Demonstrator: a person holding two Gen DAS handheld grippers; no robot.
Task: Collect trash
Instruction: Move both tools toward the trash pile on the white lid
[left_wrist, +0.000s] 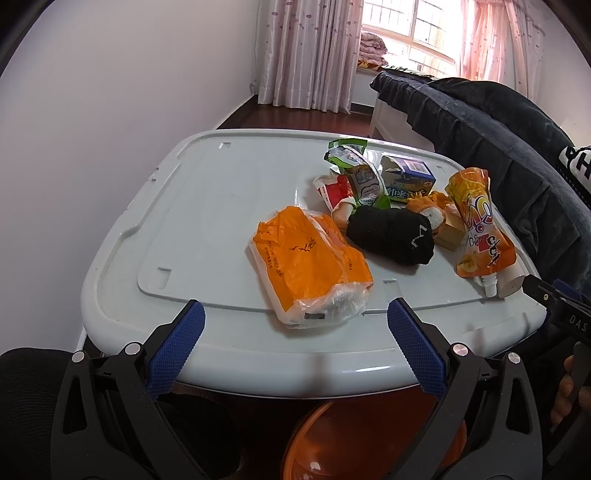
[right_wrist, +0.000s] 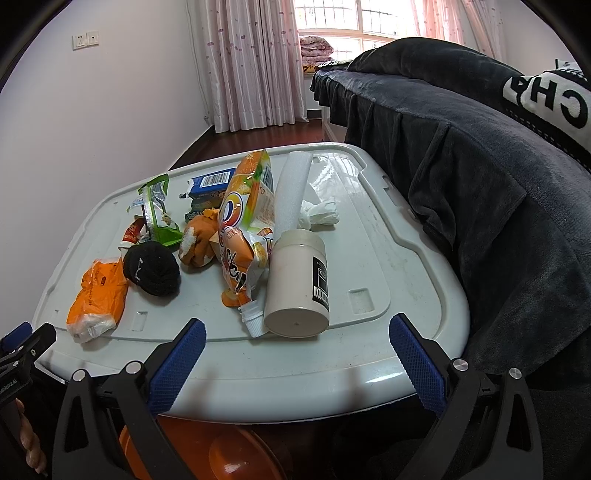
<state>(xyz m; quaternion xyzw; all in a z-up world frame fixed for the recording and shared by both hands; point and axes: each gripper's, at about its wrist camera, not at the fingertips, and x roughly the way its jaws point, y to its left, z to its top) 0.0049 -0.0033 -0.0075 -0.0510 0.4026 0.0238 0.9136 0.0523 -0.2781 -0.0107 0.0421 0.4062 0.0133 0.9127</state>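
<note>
Both tongs hang wide open and empty at the near edge of the white bin lid (left_wrist: 207, 192). Ahead of the left gripper (left_wrist: 295, 314) lies the orange tissue pack (left_wrist: 306, 258); the cream jar (right_wrist: 297, 284) lies just beyond the right gripper (right_wrist: 297, 332), touching an orange drink pouch (right_wrist: 240, 236).

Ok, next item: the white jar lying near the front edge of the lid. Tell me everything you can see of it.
The jar is a cream-white, opaque cylinder that looks like plastic, lying on its side on the grey lid. Its flat round base faces the right gripper; its cap end points away. A black printed label with a barcode runs along its right side. The orange drink pouch leans against its left side, and a white foam tube meets its far end. Neither gripper touches it. The left wrist view shows only a sliver.
</note>
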